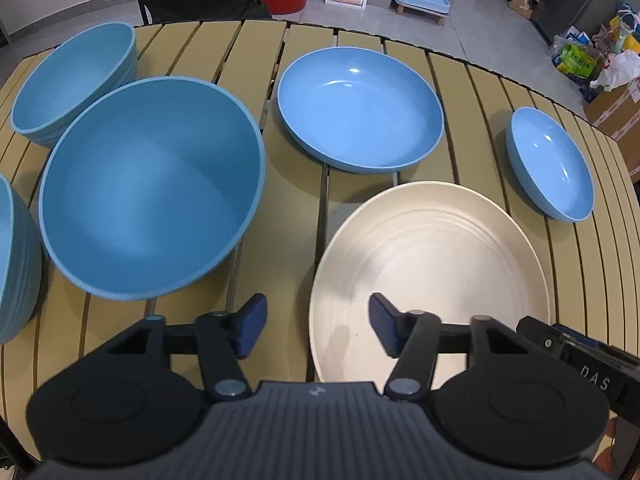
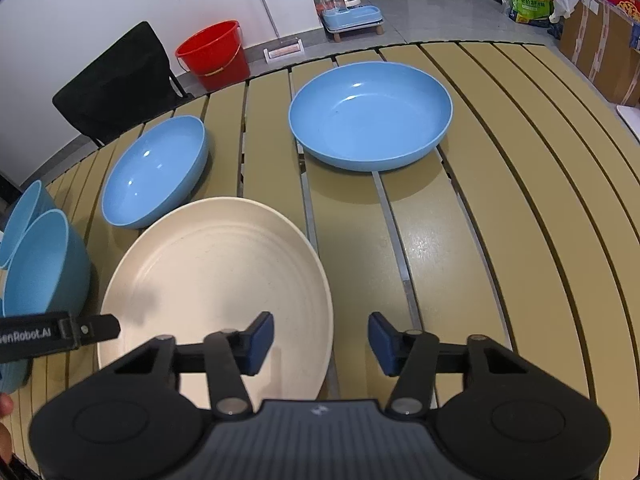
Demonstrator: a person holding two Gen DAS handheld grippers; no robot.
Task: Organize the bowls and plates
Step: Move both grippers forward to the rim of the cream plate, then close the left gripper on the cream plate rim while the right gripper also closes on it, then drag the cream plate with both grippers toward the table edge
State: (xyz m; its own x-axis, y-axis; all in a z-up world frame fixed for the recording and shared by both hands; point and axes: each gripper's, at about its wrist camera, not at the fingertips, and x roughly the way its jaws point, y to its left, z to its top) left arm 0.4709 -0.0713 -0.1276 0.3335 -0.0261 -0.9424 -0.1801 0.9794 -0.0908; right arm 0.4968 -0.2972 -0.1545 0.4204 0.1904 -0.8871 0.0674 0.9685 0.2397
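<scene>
My left gripper (image 1: 318, 330) is open and empty, above the near left rim of a cream plate (image 1: 432, 280). A large blue bowl (image 1: 152, 188) sits to its left, a ribbed blue bowl (image 1: 76, 80) behind that, another blue bowl (image 1: 16, 264) at the left edge. A wide shallow blue dish (image 1: 360, 108) lies beyond, a small blue dish (image 1: 550, 162) to the right. My right gripper (image 2: 321, 344) is open and empty over the cream plate's (image 2: 216, 280) right rim. The right wrist view shows two blue dishes (image 2: 156, 172) (image 2: 370, 114) and blue bowls (image 2: 40, 264).
The dishes stand on a tan slatted table (image 2: 500, 220). A black chair (image 2: 116, 80) stands at its far side, with a red bucket (image 2: 214, 56) and a blue pet feeder (image 2: 348, 12) on the floor. Boxes and bags (image 2: 580, 12) lie at the far right.
</scene>
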